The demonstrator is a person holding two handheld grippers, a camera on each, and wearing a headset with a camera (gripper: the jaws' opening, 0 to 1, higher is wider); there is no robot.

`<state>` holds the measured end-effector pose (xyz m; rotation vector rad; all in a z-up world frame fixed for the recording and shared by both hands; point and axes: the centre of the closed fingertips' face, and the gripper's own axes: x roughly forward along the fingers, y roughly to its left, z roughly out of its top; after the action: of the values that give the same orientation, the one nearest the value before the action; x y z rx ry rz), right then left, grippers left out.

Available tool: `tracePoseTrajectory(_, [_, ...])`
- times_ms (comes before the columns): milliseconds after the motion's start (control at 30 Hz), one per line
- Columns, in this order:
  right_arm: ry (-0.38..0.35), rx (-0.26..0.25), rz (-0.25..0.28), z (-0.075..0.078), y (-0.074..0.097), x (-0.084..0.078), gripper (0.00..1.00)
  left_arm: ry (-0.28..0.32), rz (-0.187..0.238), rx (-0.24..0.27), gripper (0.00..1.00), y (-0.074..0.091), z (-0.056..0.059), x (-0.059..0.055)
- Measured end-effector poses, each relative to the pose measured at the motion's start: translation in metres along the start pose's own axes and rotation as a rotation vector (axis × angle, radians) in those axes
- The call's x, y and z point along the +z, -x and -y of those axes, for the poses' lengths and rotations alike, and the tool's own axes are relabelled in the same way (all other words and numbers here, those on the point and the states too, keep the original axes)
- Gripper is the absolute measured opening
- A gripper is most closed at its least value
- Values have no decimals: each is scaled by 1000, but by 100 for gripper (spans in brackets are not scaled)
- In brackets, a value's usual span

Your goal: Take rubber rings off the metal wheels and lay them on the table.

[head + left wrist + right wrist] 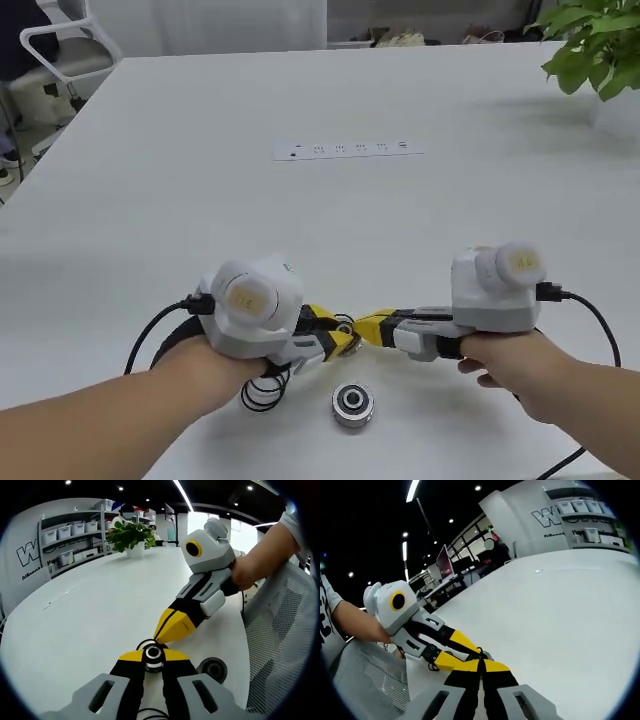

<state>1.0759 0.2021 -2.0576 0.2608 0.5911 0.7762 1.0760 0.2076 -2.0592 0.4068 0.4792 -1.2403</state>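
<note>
My left gripper (338,337) (153,664) is shut on a small metal wheel (153,654) held just above the white table (320,220). A black rubber ring (146,643) circles that wheel. My right gripper (362,328) (481,664) comes in from the right, tip to tip with the left, and is shut on the ring's edge (481,653). A second metal wheel (352,402) (214,669) lies flat on the table below the jaws. Loose black rubber rings (262,392) lie under my left hand.
A white power strip (348,150) lies at mid-table. A potted plant (595,45) stands at the far right corner. A chair (60,50) stands off the far left edge. Black cables trail from both grippers toward me.
</note>
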Motion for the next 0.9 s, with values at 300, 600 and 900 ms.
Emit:
tracePoseTrajectory(300, [-3, 4, 0, -1, -1, 0, 0, 19, -14, -4, 7, -2, 0, 0])
tracePoseTrajectory(600, [-10, 10, 3, -2, 0, 0, 0, 27, -24, -17, 11, 0, 0, 1])
tracePoseTrajectory(900, [-26, 22, 12, -4, 1, 1, 0, 46, -5, -25, 16, 15, 0, 2])
